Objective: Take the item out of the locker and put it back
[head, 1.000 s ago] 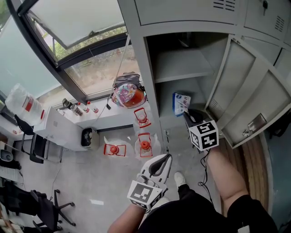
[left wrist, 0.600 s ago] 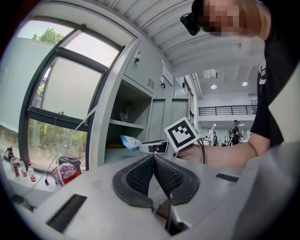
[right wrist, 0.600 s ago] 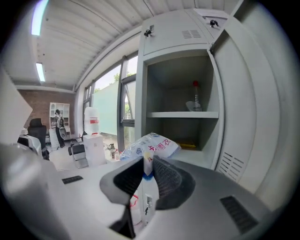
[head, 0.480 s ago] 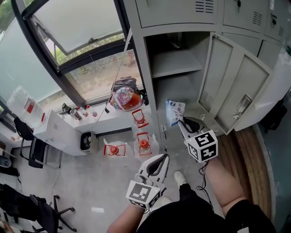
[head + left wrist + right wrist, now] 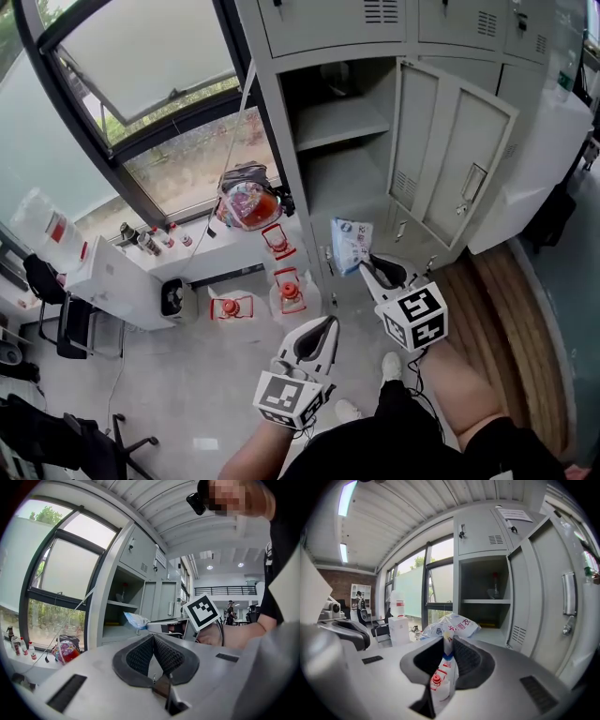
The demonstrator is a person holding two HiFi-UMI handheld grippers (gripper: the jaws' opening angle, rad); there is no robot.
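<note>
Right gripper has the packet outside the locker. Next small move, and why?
Probably carry the right gripper forward toward the locker's lower compartment. Its jaws are clamped on the packet, which hangs outside in front of the locker. The door stands open, and that compartment looks free to take it back.

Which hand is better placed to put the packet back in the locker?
Right. The right gripper is shut on the blue-and-white plastic packet, facing the open grey metal locker; the left gripper is shut and empty.

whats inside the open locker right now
A shelf with a small bottle-like item on it; the packet is outside, clamped in the right hand-held gripper, covering part of the lower compartment.
</note>
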